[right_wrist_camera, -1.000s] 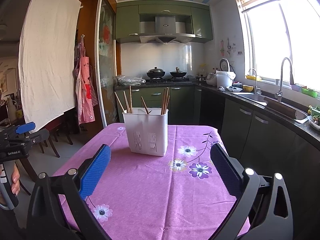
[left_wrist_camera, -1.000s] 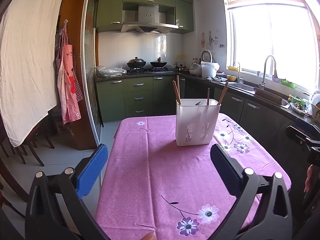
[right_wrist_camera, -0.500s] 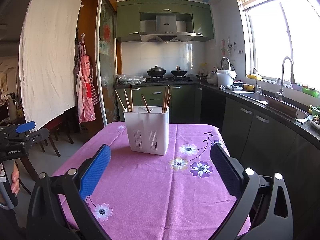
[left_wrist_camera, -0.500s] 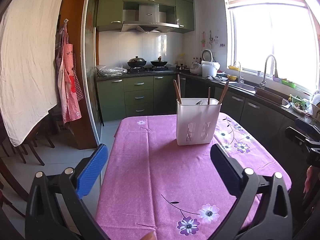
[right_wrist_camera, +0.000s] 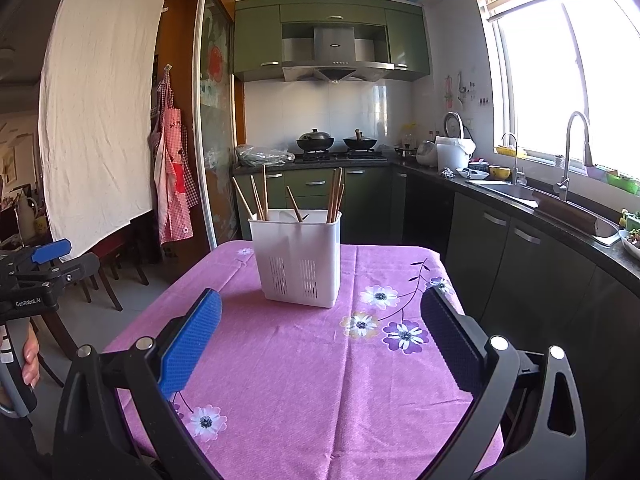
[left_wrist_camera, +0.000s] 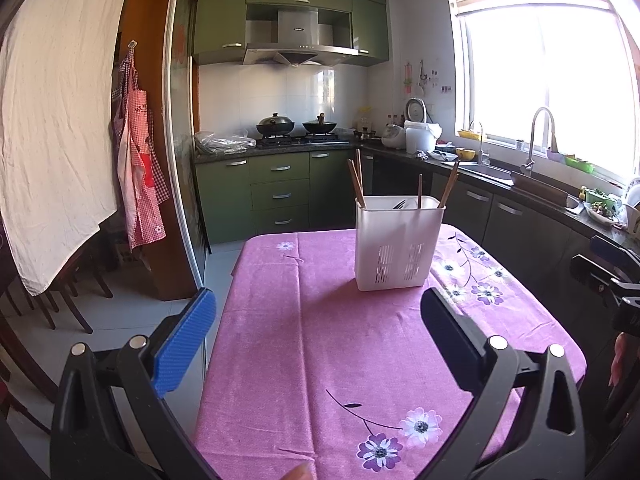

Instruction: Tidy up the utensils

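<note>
Since the earlier frames we see almost no change: the white utensil holder (left_wrist_camera: 399,243) sits only slightly lower and closer in both wrist views.

Item one, our left gripper (left_wrist_camera: 318,322): fingers spread wide, nothing between them, hovering above the near part of the purple flowered tablecloth (left_wrist_camera: 320,360). Item two, our right gripper (right_wrist_camera: 321,326): likewise spread and empty, above the same cloth. Item three, the holder: upright on the far half of the table, well apart from both grippers, slotted at its base. Item four, wooden chopsticks (right_wrist_camera: 335,196): standing tilted inside the holder, ends above its rim, some at the left side and some at the right. Background: green kitchen cabinets (right_wrist_camera: 316,184), sink faucet (right_wrist_camera: 576,152), hanging apron (left_wrist_camera: 140,184).
</note>
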Tool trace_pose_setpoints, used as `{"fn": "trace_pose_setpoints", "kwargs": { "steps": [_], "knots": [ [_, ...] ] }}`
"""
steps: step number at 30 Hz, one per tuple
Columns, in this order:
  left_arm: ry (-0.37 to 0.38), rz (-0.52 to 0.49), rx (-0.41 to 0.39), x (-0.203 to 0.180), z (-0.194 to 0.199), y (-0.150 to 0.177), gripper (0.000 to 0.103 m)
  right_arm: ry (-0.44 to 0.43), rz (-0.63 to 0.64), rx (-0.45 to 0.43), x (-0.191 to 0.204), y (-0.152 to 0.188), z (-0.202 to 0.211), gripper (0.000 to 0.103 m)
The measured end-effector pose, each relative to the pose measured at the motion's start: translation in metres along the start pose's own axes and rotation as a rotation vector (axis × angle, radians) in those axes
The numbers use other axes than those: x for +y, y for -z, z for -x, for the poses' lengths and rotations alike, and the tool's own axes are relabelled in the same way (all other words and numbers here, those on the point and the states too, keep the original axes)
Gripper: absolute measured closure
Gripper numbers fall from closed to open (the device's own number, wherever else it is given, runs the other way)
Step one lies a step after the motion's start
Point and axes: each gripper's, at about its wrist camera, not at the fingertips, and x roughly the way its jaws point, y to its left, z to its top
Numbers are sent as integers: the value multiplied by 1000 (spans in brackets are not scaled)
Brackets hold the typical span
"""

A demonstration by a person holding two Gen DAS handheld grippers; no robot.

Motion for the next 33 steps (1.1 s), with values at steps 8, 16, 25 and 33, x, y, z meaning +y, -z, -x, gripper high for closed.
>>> {"fn": "trace_pose_setpoints", "kwargs": {
  "steps": [8, 16, 25, 33],
  "knots": [
    [3, 2, 3, -2, 0, -2, 6, -3, 4, 11, -1, 3, -4, 5],
    [14, 5, 10, -6, -1, -2, 6, -3, 3, 12, -1, 2, -5, 5],
    [23, 3, 25, -6, -3, -3, 6, -7, 4, 19, -3, 4, -8, 5],
    [72, 35, 34, -1, -8, -3, 6, -7, 5, 25, -3, 5, -12, 5]
  ]
}}
